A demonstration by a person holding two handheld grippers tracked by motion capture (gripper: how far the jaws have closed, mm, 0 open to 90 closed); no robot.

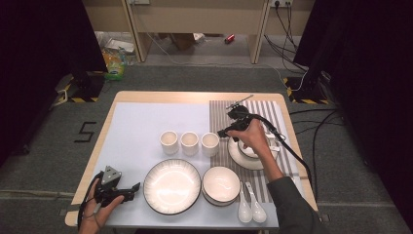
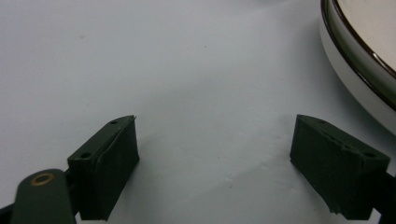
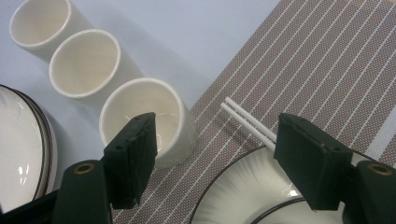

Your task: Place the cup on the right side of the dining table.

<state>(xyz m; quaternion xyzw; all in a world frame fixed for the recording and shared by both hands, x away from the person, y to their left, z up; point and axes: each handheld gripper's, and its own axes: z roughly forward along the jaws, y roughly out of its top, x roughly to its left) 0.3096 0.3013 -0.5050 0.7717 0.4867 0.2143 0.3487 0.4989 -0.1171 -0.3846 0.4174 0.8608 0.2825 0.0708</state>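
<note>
Your right claw [image 3: 215, 161] hangs spread wide, grasping nothing, over the white chopsticks [image 3: 247, 122] on the striped mat [image 3: 327, 70] toward the counter's right edge. They lie side by side, slanting between the nearest cup [image 3: 147, 119] and a plate's rim [image 3: 233, 191]. Your left claw [image 2: 215, 170] rests released near the front-left corner, beside the big plate [image 2: 359, 60].

A black numeral "5" [image 1: 85, 132] is marked on the grey carpet floor [image 1: 44, 161], left of the light wooden table [image 1: 195, 97].

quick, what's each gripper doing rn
left gripper: open, holding nothing, low over the table.
right gripper: open, holding nothing, above the cup and plate.
</note>
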